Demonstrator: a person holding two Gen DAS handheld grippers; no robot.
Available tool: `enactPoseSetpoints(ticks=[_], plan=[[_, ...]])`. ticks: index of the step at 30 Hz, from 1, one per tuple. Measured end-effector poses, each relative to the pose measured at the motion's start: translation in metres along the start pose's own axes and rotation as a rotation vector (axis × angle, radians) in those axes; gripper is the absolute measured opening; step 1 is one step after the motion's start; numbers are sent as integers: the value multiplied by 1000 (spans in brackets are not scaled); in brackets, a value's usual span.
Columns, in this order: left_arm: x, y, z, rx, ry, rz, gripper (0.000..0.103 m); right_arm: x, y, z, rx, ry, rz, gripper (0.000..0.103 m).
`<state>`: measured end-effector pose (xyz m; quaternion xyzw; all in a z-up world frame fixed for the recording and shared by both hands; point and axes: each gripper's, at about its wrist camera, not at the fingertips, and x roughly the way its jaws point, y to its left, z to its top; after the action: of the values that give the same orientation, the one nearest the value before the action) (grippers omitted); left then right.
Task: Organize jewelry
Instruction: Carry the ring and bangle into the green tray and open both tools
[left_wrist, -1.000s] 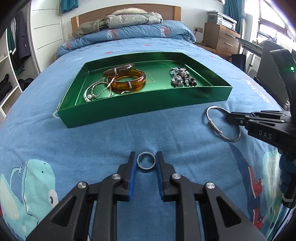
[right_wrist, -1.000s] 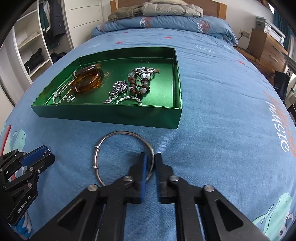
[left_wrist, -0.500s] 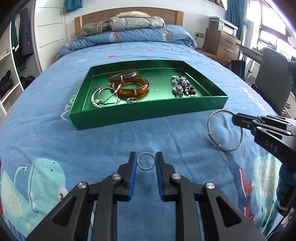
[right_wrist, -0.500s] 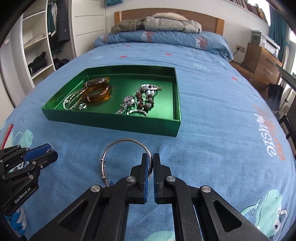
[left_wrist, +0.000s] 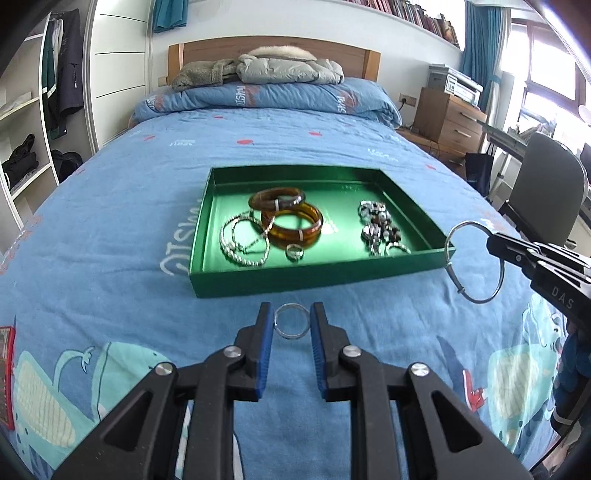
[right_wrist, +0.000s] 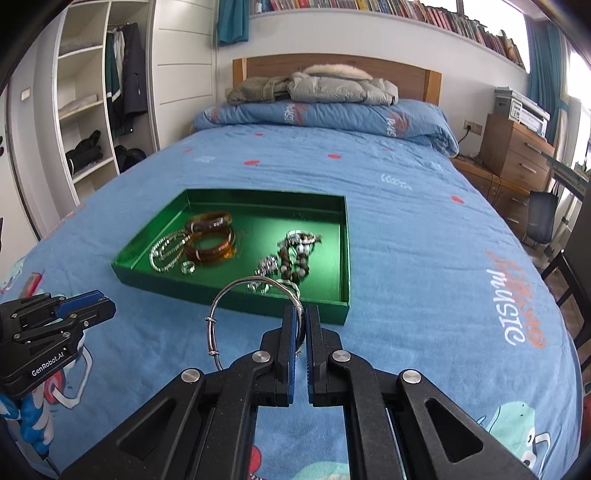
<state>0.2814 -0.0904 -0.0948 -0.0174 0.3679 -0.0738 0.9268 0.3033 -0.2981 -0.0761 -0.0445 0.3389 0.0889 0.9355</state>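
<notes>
A green tray (left_wrist: 295, 280) (right_wrist: 236, 301) lies on the blue bed and holds amber bangles (left_wrist: 293, 225), silver chains (left_wrist: 242, 242), a small ring (left_wrist: 294, 253) and beaded pieces (left_wrist: 378, 227). My left gripper (left_wrist: 291, 320) is shut on a small silver ring (left_wrist: 291, 320), held above the bedspread just in front of the tray. My right gripper (right_wrist: 301, 321) is shut on a thin silver bangle (right_wrist: 221, 306), lifted in the air near the tray's front right corner. The bangle (left_wrist: 452, 273) and the right gripper (left_wrist: 517, 251) also show in the left wrist view.
A folded duvet and jackets (left_wrist: 258, 74) lie at the headboard. A wooden nightstand (left_wrist: 447, 118) and a dark chair (left_wrist: 543, 192) stand right of the bed. Open wardrobe shelves (right_wrist: 85, 110) are on the left. The left gripper (right_wrist: 48, 332) shows in the right wrist view.
Both grippers have risen off the bedspread with their pieces. The right gripper has carried the silver bangle up and toward the tray's front right corner.
</notes>
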Motion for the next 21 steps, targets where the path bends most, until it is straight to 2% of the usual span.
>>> enactPoseSetpoints(ticks=[7, 14, 21], plan=[[8, 1, 32, -5, -28, -6, 18, 12, -3, 28, 34, -40, 13, 5], [48, -19, 65, 17, -4, -41, 18, 55, -12, 62, 98, -31, 23, 5], [94, -45, 73, 61, 31, -49, 18, 105, -23, 78, 143, 5, 11, 5]])
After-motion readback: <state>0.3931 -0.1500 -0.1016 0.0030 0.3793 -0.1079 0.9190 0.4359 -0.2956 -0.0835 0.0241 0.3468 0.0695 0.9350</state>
